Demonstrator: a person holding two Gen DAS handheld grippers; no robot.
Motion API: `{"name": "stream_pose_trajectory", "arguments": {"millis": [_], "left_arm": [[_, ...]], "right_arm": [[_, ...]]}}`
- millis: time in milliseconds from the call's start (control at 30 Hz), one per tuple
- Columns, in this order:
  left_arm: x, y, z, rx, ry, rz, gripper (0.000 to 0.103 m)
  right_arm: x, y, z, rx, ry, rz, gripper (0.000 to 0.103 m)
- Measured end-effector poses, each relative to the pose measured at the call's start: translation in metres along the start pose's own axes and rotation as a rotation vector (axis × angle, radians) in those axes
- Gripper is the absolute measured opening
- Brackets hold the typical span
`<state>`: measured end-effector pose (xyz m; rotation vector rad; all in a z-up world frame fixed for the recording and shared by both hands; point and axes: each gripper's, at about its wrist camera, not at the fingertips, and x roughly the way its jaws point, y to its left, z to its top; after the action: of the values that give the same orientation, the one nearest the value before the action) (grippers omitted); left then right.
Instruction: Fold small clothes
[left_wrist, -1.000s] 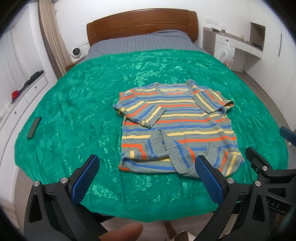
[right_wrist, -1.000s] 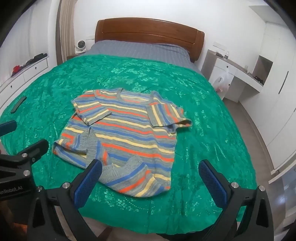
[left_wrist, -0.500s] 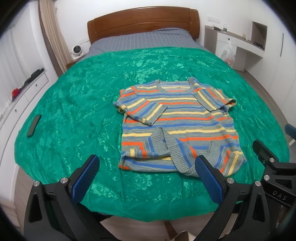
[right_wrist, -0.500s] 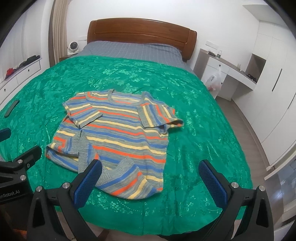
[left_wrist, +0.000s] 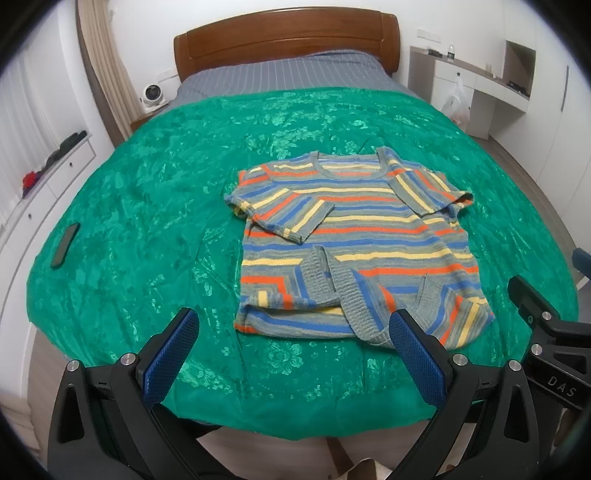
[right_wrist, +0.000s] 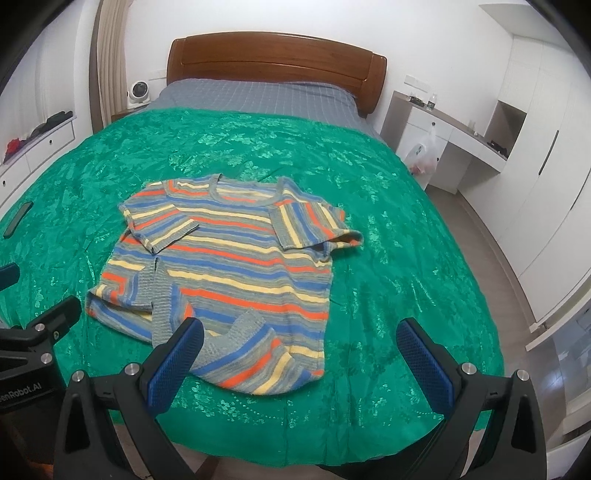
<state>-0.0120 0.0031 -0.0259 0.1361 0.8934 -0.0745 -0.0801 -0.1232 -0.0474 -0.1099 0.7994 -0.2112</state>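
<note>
A small striped knit sweater (left_wrist: 354, 236) in grey, blue, orange and yellow lies on the green bedspread (left_wrist: 155, 206). Both short sleeves are folded in over the chest and the hem is rumpled and turned up. It also shows in the right wrist view (right_wrist: 236, 273). My left gripper (left_wrist: 293, 352) is open and empty, held above the bed's near edge in front of the hem. My right gripper (right_wrist: 301, 358) is open and empty, just in front of the sweater's near right corner.
A dark phone (left_wrist: 64, 249) lies on the bedspread at the left edge. A wooden headboard (left_wrist: 288, 37) is at the far end. White drawers (left_wrist: 40, 184) stand left, a white desk (right_wrist: 454, 147) with a plastic bag (right_wrist: 423, 155) right.
Both grippers have pulled back and shifted slightly, so the sweater sits a little farther off in both views. The finger seen under the left gripper a second ago is out of view. The sweater has not moved.
</note>
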Motion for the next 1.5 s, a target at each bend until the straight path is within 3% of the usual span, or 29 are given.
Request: {"name": "stream_pose_trajectory", "arguments": {"millis": [800,1500], "left_arm": [[0.005,0.006,0.002,-0.013,0.008,-0.003,0.103],[-0.016,-0.008,0.004,0.029,-0.027,-0.010,0.103]], "right_arm": [[0.002,0.004,0.002,-0.005,0.021,-0.023,0.103],[-0.005,-0.001,0.003,-0.005,0.014,-0.043,0.103]]}}
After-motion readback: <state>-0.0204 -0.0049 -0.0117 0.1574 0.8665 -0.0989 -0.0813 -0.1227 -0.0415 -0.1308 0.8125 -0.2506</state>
